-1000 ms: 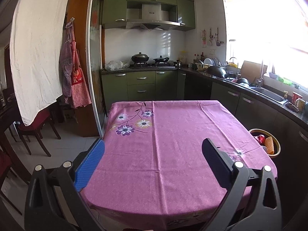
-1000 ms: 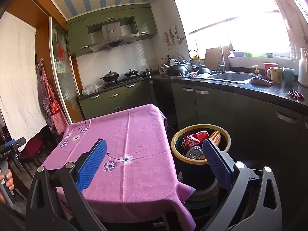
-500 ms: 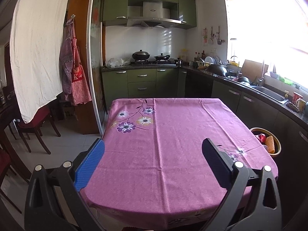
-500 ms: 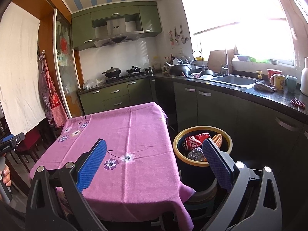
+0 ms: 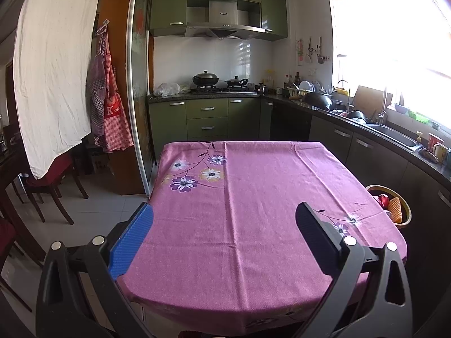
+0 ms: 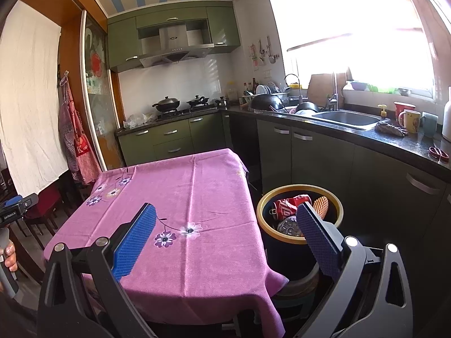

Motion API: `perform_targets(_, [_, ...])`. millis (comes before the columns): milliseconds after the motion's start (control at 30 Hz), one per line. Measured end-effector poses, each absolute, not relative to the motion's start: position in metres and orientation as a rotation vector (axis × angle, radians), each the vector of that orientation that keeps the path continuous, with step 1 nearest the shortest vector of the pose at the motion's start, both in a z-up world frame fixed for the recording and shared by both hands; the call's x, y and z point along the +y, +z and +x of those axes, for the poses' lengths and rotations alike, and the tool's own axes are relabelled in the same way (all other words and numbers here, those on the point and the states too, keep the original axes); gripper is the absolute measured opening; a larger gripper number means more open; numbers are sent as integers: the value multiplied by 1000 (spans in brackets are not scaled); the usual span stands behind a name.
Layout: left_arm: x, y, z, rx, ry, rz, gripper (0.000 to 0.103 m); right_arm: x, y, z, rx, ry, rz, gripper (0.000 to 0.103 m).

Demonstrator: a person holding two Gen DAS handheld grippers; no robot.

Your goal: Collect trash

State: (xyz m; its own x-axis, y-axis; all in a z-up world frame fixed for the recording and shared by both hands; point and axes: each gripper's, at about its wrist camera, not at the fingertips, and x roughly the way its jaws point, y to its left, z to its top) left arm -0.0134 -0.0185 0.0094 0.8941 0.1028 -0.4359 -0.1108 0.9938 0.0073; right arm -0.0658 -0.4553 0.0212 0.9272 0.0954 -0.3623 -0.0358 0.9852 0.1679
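**Both grippers wide open over the table, trash in the bin**

We hold the left gripper (image 5: 224, 232) above the near edge of the table (image 5: 253, 197), its two fingers spread wide with nothing between them but pink cloth. The blue pad (image 5: 131, 243) sits out past the table's left edge, the dark finger (image 5: 318, 239) over the cloth near a small printed flower. The cloth (image 5: 239, 253) lies flat with a few fold creases and a spray of purple and white flowers (image 5: 197, 173) at the far left.

Over on the right, our right gripper (image 6: 225, 236) is also fully spread and grips nothing. Its left pad (image 6: 135, 240) hangs over the table (image 6: 183, 197), while its right pad (image 6: 318, 239) sits in front of the bin (image 6: 301, 191), covering part of the rim from this view. We cannot tell how high above the bin it is.

The bin stands on the floor just beside the table's right corner, in front of the dark cabinets (image 6: 324, 155). Inside we see a crushed red can (image 6: 287, 204), an orange ribbed piece (image 6: 321, 205) leaning against the far wall, and something crumpled and silvery (image 6: 287, 225) lower down. From the left view the bin (image 5: 406, 208) peeks out behind the table's right edge.

Further back, two pots (image 5: 205, 79) sit on the stove, a sink (image 6: 346, 118) is set in the counter under the bright window, and an apron (image 5: 110, 112) hangs at left. At the right view's left border, a hand (image 6: 8, 253) grips the other handle.
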Motion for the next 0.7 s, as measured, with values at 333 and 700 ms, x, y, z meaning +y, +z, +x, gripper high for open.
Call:
perform_targets(333, [-20,9,-14,448,111,-20,96,-454,20,-63,382,76,157,98])
perform_targets(700, [-21,9,-13,452,109,-11,96,-454,20,-63,382,76,157,98])
